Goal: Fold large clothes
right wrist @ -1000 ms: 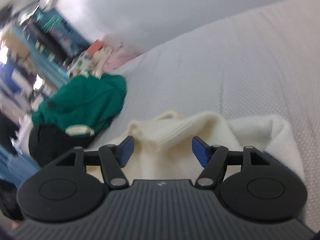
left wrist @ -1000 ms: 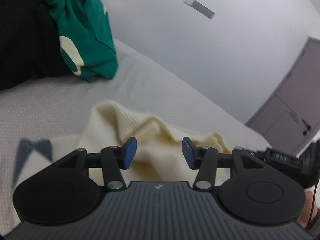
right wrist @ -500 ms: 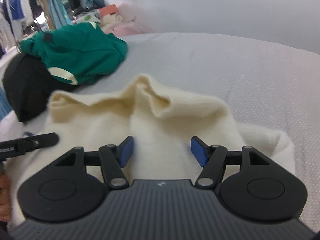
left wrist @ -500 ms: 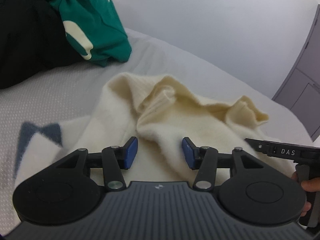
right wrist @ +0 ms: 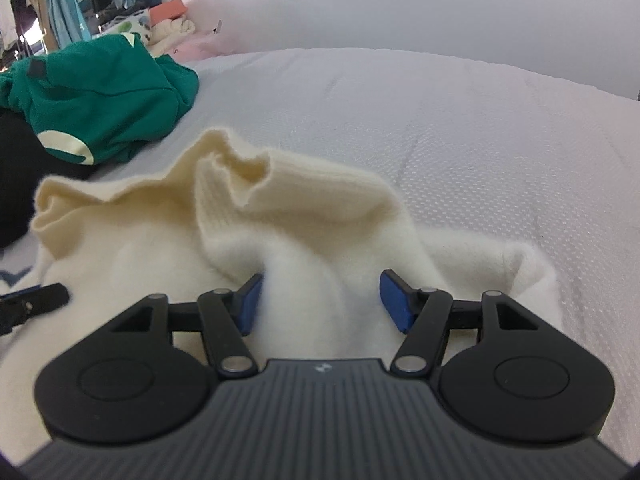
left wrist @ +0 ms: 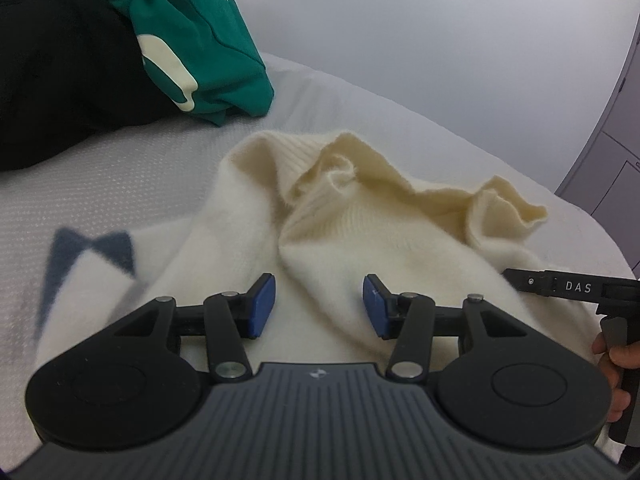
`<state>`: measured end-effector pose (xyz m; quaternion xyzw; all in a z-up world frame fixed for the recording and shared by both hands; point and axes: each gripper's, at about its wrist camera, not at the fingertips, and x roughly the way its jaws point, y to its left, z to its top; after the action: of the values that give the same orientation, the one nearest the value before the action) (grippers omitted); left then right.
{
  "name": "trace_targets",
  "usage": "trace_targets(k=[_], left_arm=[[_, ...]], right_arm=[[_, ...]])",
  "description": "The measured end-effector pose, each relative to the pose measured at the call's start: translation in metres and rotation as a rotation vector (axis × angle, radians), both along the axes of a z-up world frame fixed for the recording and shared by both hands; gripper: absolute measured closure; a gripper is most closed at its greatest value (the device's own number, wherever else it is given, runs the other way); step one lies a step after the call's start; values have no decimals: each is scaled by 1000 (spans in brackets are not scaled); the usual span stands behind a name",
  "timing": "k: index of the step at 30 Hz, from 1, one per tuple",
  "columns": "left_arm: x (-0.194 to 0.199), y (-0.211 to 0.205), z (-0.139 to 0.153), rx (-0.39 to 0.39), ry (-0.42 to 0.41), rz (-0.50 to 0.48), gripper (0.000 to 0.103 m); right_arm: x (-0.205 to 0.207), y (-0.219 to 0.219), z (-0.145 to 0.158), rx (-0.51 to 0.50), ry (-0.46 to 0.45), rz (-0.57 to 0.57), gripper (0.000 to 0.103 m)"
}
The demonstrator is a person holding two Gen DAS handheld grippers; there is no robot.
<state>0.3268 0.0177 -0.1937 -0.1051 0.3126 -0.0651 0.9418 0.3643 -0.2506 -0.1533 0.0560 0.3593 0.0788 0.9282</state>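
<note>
On the pale grey bed (right wrist: 460, 128), a cream knit sweater (left wrist: 360, 232) lies rumpled in the near middle of the mattress, its ribbed edge bunched up into loose folds at the far side. The left gripper (left wrist: 319, 306) hovers low over the sweater with its jaws released and set apart; a ridge of the fluffy knit lies in the gap between the blue pads (left wrist: 262, 306), but they do not press on it. The right gripper (right wrist: 322, 302) sits just to the right of it, likewise unclenched, with a raised hump of the sweater (right wrist: 304, 220) standing between its blue pads (right wrist: 394, 300); whether the left pad touches the cloth cannot be told. In the left wrist view, the right gripper's black body shows at the right edge, gripped by the person's hand (left wrist: 612, 368). A piece of white cloth with a dark blue pattern (left wrist: 92, 248) lies at the sweater's left, though whether it belongs to the sweater cannot be told. Farther back on the left, well apart from the sweater, a green sweatshirt (right wrist: 100, 92) with pale patches rests crumpled on top of a black garment (left wrist: 60, 80). Beyond the bed stands a plain white wall (left wrist: 440, 48), and the right wrist view shows hanging clothes (right wrist: 60, 4) in the far left corner.
</note>
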Motion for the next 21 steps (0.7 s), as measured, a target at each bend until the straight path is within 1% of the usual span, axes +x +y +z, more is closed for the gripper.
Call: trace_targets(k=[5,13,15,18,21], left_arm=[[-28,2,15,-18,-14,12,47],[-84,5,42,-88,-50,31,46],[-98,8,47,-114,-55,43,44],[-118,12,49,-155,-57,63,41],[-133,16,48,-185,-48,80,40]], right_arm=[[-19,0,16,13,-29,-2,39],[-81,6,50,117,-114,37,39],[-98,8,55,150,-126,47,38],[-117,10,57,186,-126,54,38],[-133,9,56,218,-103,45,38]])
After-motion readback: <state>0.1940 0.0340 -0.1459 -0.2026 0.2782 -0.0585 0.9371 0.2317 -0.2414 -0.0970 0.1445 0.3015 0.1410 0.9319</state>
